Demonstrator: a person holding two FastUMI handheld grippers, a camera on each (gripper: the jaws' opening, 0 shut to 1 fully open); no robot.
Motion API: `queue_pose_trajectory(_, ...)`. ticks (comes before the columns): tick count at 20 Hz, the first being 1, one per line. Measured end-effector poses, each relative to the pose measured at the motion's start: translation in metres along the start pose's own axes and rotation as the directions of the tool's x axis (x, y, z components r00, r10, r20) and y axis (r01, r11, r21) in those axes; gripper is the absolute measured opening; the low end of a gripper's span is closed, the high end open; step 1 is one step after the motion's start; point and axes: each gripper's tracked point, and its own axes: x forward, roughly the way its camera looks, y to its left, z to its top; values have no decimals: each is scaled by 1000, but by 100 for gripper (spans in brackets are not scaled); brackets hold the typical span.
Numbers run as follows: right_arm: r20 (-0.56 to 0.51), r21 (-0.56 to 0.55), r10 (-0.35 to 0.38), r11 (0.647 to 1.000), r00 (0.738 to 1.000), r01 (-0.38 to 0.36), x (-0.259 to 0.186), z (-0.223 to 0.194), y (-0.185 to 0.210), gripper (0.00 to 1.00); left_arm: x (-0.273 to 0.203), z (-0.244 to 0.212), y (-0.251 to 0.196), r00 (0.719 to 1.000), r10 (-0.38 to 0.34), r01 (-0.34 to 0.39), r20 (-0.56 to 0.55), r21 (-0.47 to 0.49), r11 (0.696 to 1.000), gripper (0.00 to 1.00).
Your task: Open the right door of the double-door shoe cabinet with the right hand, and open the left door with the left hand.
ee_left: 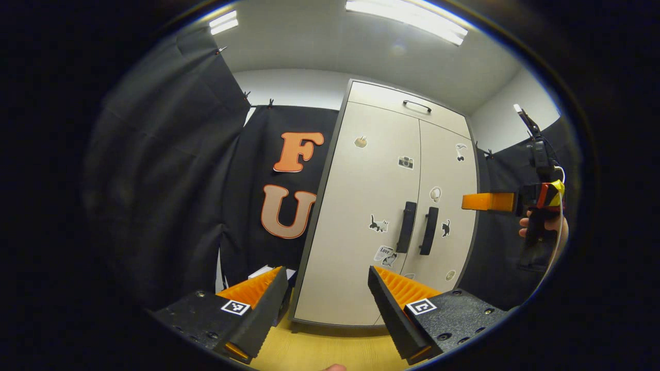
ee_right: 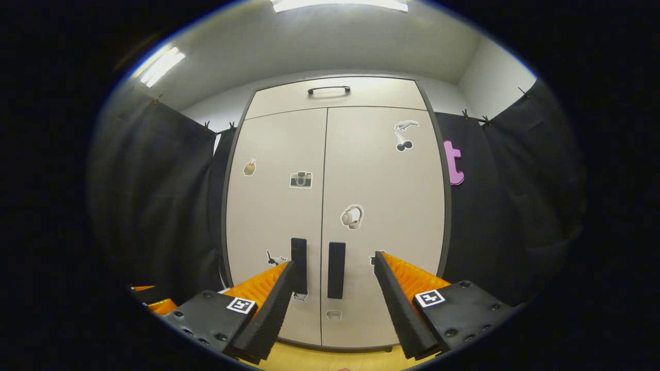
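Right gripper view: the right gripper [ee_right: 335, 304] is wide open and empty, the right handle [ee_right: 336, 270] between its fingers near the right door's [ee_right: 384, 216] inner edge. It should advance squarely, then close and pull. Left gripper [ee_left: 327, 314], also wide and empty, waits off the left handle [ee_left: 407, 226].

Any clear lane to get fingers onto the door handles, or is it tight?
Open air lies between both open grippers and the closed shoe cabinet. The right gripper faces the right handle squarely, with bare door panel to that handle's right. Tight spot: the left handle and right handle stand close either side of the centre seam.
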Motion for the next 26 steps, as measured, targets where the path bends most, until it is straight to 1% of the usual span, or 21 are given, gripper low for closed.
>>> queue_pose_trajectory(2,-17,-20,-11,1000,1000,10,19,-3,1,98,1,0,6,1000,16,-16,2,7,1000,95)
queue_pose_trajectory(5,-39,11,-16,1000,999,16,46,-12,4,98,1,3,14,999,29,-30,17,20,999,95)
queue_pose_trajectory(10,-114,12,-27,1000,993,29,80,-42,-1,98,7,-1,22,999,45,-46,18,34,998,95)
queue_pose_trajectory(13,-129,11,-59,998,990,61,99,-55,-10,99,10,-4,22,999,48,-49,12,34,998,95)
queue_pose_trajectory(14,-135,9,-68,997,989,70,106,-60,-12,98,12,-6,21,999,48,-48,9,38,998,97)
queue_pose_trajectory(15,-143,8,-70,997,987,72,111,-66,-14,93,12,-5,22,999,47,-47,11,46,998,95)
queue_pose_trajectory(16,-152,11,-70,997,986,73,119,-72,-13,93,12,-4,22,999,48,-49,16,55,997,95)
queue_pose_trajectory(17,-164,15,-73,997,984,76,126,-79,-14,98,13,-4,22,999,50,-52,21,64,997,95)
queue_pose_trajectory(18,-178,23,-76,996,981,81,134,-88,-14,93,13,-2,22,998,52,-53,26,73,996,95)
queue_pose_trajectory(19,-194,33,-75,996,978,83,140,-95,-13,92,13,-1,22,998,51,-53,29,80,995,95)
queue_pose_trajectory(20,-203,27,-113,992,973,121,139,-99,-18,96,14,0,21,998,50,-52,32,83,995,95)
queue_pose_trajectory(21,-169,10,-122,992,978,125,143,-93,-18,94,14,1,21,998,48,-50,36,84,995,95)
queue_pose_trajectory(23,-141,-33,-144,989,980,141,142,-90,-20,73,16,0,22,998,50,-53,35,83,995,92)
queue_pose_trajectory(24,-130,-39,-136,990,982,132,146,-92,-18,71,17,0,21,998,50,-53,33,82,995,95)
queue_pose_trajectory(25,-122,-37,-112,993,986,108,141,-91,-11,74,16,0,21,998,48,-51,33,79,996,95)
queue_pose_trajectory(26,-107,-35,-91,996,990,88,140,-91,-5,67,16,1,19,998,43,-46,35,74,996,95)
